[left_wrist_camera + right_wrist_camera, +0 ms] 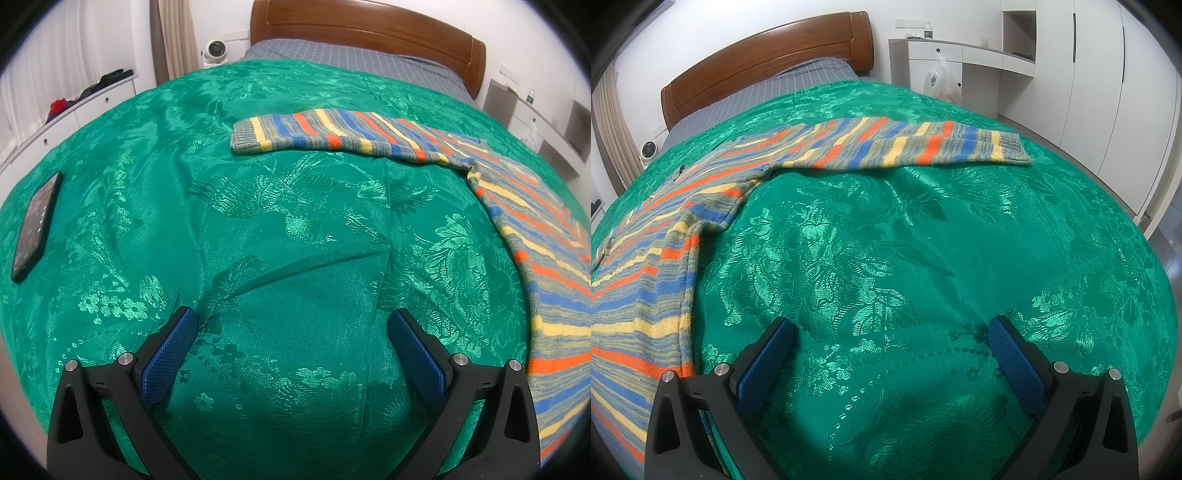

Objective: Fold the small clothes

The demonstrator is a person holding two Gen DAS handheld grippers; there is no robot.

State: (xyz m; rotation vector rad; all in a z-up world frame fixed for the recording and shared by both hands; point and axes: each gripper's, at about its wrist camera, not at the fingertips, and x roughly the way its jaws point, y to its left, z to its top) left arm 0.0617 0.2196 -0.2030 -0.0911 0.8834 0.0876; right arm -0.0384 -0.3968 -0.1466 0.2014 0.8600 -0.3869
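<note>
- At the far left of the left camera's view a phone (35,225) lies flat on the green bedspread (258,240), well apart from the clothing.
- The left gripper (291,332) hovers over bare bedspread. Its two blue pads are wide apart and hold nothing.
- The striped sweater (535,229) lies spread flat on the bed, to the right of the left gripper. One sleeve (314,134) reaches out sideways, and its grey cuff (243,138) is the free end.
- In the right camera the same sweater (646,280) lies to the left, and its other sleeve (905,146) stretches to the right.
- The right gripper (892,338) is also spread open and empty, above bare bedspread just beside the sweater's side edge.
- I judge the knit to be soft, light and limp. It will sag and stretch when lifted, and the shiny bedspread may let it slide.
- A good place to take hold seems the cuff of each sleeve, or the thick hem and shoulder edge.
- There is no basket or box on the bed. At the right a plastic bag (942,79) hangs on the white cabinet (964,59); I cannot tell clearly what is in it.
</note>
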